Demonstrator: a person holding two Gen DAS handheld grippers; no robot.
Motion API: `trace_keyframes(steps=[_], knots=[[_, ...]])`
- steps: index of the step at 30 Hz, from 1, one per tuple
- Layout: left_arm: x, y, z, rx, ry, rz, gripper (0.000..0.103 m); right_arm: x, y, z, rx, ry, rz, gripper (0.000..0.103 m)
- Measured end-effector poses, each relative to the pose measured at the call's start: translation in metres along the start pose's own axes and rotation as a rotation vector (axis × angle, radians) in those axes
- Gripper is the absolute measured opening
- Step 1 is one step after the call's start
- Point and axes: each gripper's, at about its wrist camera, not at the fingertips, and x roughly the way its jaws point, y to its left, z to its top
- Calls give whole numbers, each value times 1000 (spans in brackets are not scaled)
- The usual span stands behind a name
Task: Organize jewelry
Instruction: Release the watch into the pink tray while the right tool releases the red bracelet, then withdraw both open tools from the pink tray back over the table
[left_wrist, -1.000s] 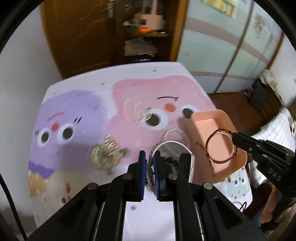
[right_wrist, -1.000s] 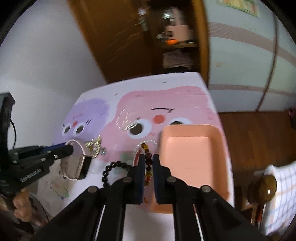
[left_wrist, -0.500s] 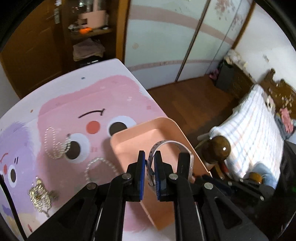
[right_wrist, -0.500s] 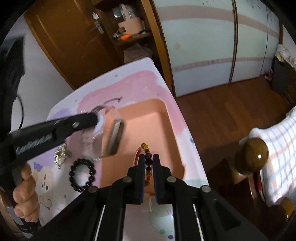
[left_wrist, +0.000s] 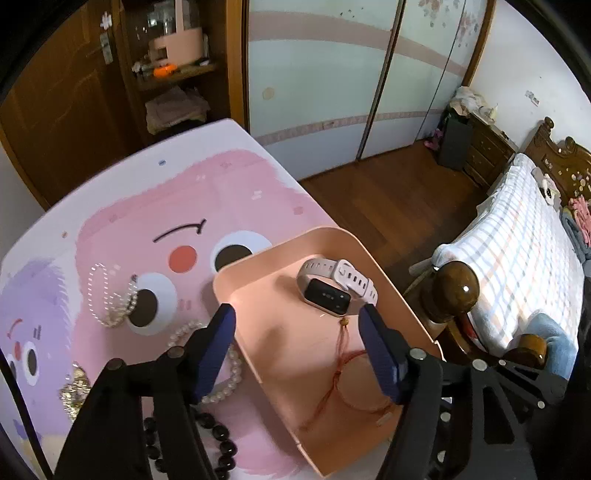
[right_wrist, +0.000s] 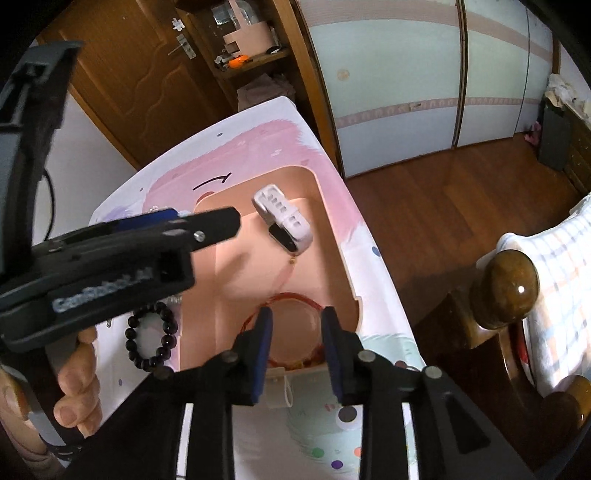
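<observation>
A pink tray (left_wrist: 255, 266) (right_wrist: 334, 236) sits on the table's right side. In it lie a pale pink smartwatch (left_wrist: 334, 286) (right_wrist: 284, 219) and a red cord bracelet (left_wrist: 343, 373) (right_wrist: 291, 299). My left gripper (left_wrist: 297, 345) is open and empty, just above the tray's near half; it also shows in the right wrist view (right_wrist: 207, 225). My right gripper (right_wrist: 297, 326) is open and empty over the red bracelet.
On the cartoon tablecloth (left_wrist: 177, 199) left of the tray lie a pearl necklace (left_wrist: 110, 299), a pearl bracelet (left_wrist: 225, 373), a black bead bracelet (left_wrist: 214, 439) (right_wrist: 151, 339) and a gold piece (left_wrist: 74, 391). A bed (left_wrist: 517, 266) stands right of the table.
Both grippers have opened. The smartwatch has dropped from the left gripper into the tray, and the red bracelet from the right gripper now lies in the tray.
</observation>
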Motion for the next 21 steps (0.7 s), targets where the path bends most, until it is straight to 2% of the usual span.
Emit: trace_keyframes(steps=[8,15,21], knots=[[-28,2,-7,-22,-23,-17,69,-5,7,-4,-17,-5,1,28],[-42,17,-19,-92,13,-3,69,-11,18,-9,-49,-4,-5,28],[-61,40,-32,-164,6,20,69,-18,32,-12,-85,-2,5,29]])
